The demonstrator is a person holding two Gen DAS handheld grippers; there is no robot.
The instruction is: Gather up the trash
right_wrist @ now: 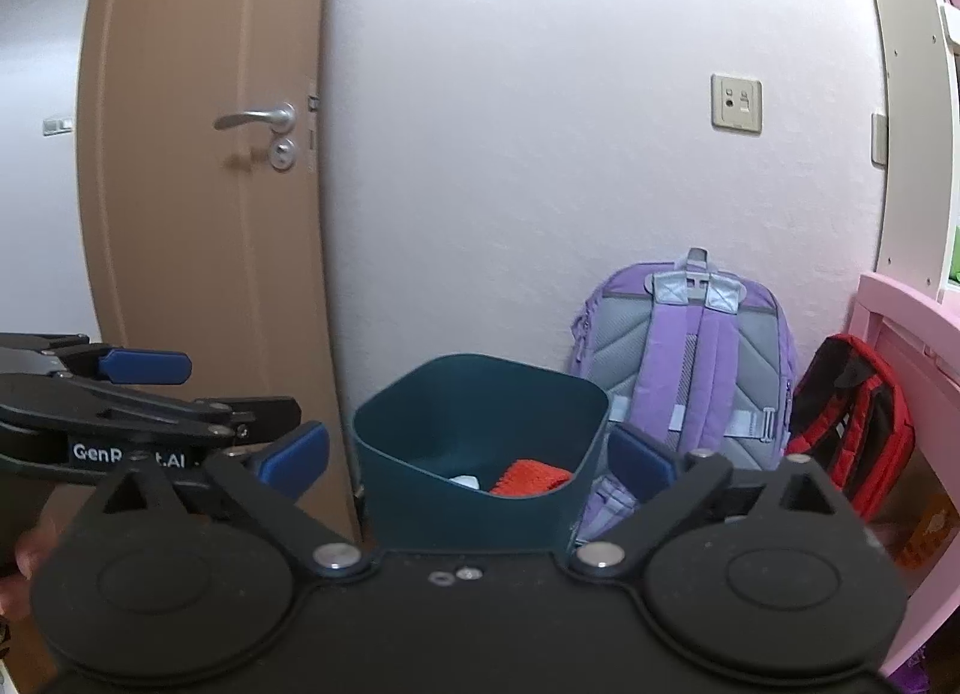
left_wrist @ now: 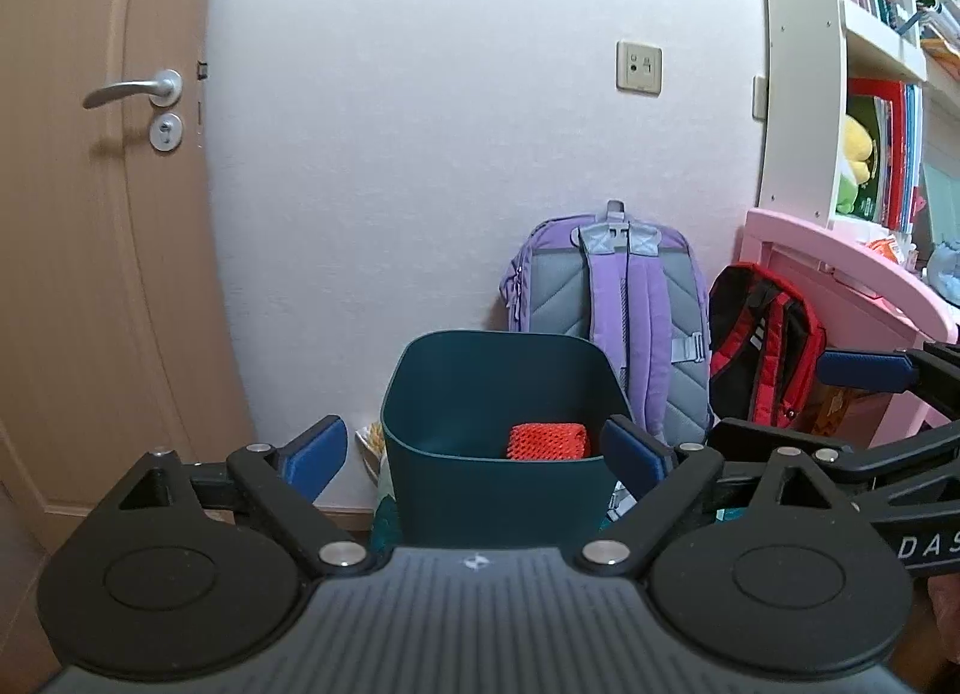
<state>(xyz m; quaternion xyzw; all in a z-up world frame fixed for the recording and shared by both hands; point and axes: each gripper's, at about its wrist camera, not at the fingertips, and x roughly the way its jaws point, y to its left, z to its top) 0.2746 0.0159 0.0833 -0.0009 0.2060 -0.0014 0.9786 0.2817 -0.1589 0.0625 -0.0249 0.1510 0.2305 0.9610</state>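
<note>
Teal bin (left_wrist: 498, 424) stands on the floor against the wall, mouth up, so trash can simply be dropped in. Inside it: an orange mesh piece (left_wrist: 549, 442) lying on the bottom, and a small white scrap (right_wrist: 465, 481) beside that, seen only from the right wrist view.

Purple backpack (left_wrist: 624, 328) leans on the wall just behind and right of the bin; red-and-black backpack (left_wrist: 762, 352) further right of it, under the pink desk (left_wrist: 852, 286). Door (left_wrist: 90, 214) left of the bin.

Left gripper (left_wrist: 477, 454): fingers spread wide, nothing between them, touching nothing; the bin only shows through the gap. Right gripper (right_wrist: 474, 457): likewise spread wide, empty, clear of the bin rim. Judged: both loads are already in the bin.
</note>
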